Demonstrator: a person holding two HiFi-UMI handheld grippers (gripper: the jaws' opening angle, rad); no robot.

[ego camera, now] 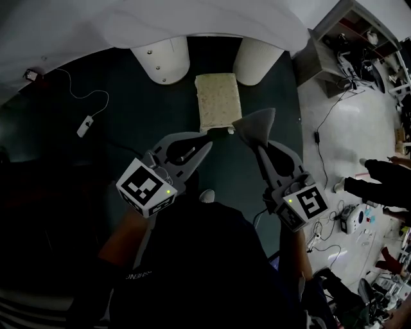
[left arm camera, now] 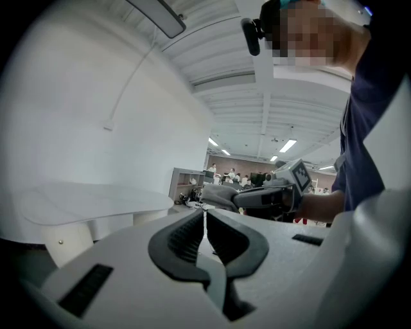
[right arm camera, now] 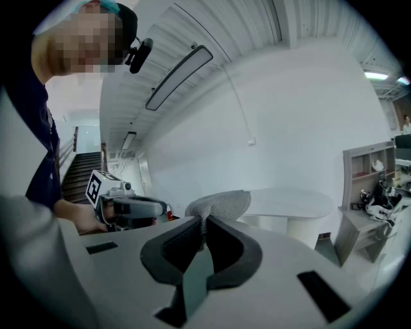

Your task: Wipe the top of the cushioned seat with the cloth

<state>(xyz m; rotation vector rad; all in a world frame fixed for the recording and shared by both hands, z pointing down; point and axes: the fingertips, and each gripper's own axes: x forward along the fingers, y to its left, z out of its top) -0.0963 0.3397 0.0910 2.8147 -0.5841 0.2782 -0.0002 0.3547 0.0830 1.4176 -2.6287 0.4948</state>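
The cushioned seat (ego camera: 216, 99), a cream rectangular pad, lies on the dark floor below the white table in the head view. My right gripper (ego camera: 258, 142) is shut on a grey cloth (ego camera: 255, 123), which is held in the air just right of the seat's near end. In the right gripper view the cloth (right arm camera: 219, 204) bunches out above the closed jaws. My left gripper (ego camera: 205, 146) is held near the seat's front edge, shut with nothing in it. The left gripper view shows its jaws pressed together (left arm camera: 204, 217), with the cloth (left arm camera: 218, 195) beyond them.
A white table (ego camera: 128, 19) with two round legs (ego camera: 162, 59) stands just beyond the seat. A white cable and adapter (ego camera: 85, 125) lie on the dark floor at left. A shelf unit (ego camera: 350, 38), cables and a person's arm (ego camera: 385, 180) fill the right side.
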